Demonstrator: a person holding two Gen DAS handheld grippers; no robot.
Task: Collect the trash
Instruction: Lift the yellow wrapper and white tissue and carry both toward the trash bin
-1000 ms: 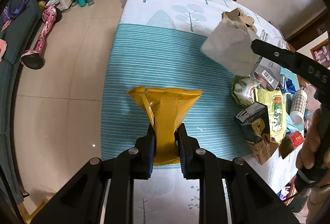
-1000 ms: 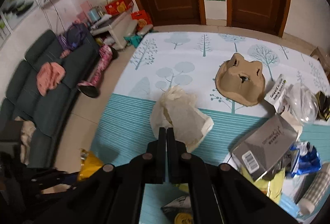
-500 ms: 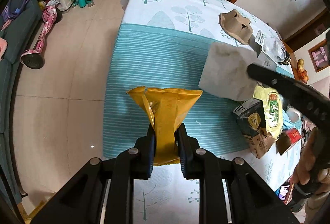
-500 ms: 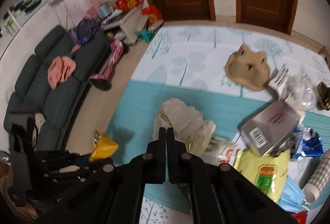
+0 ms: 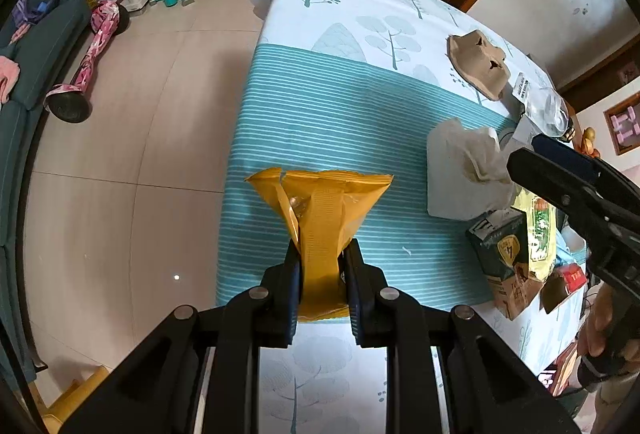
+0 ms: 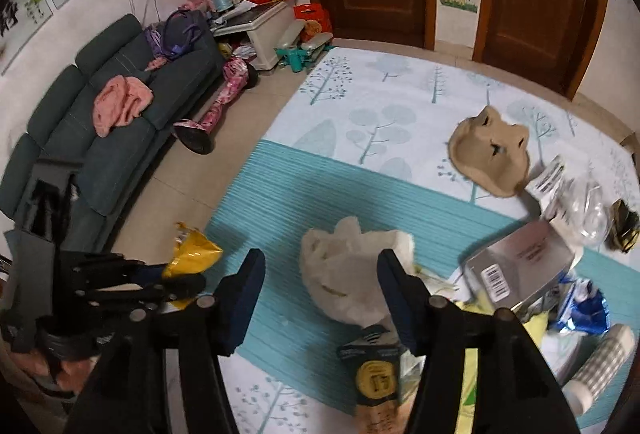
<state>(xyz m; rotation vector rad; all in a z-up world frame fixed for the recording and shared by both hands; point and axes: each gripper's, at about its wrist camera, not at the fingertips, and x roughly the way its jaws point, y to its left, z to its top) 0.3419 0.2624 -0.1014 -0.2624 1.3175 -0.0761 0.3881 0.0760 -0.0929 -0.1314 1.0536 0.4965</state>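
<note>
The left gripper (image 5: 322,276) stays clamped on the yellow snack bag (image 5: 320,210) over the striped teal mat (image 5: 320,114). At three o'clock, the right gripper (image 6: 320,286), shut half a second ago, now gapes, the crumpled white paper (image 6: 352,274) loose between its fingers. No label reads clearly. Green sofa (image 6: 100,122) at nine o'clock.

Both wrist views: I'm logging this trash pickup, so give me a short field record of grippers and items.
left gripper: shut on yellow bag
right gripper: open, jaws wide apart
white paper: crumpled, between the right jaws, no grip visible
trash pile: boxes and wrappers on mat, right of the paper
brown tray: lying apart on the mat
</note>
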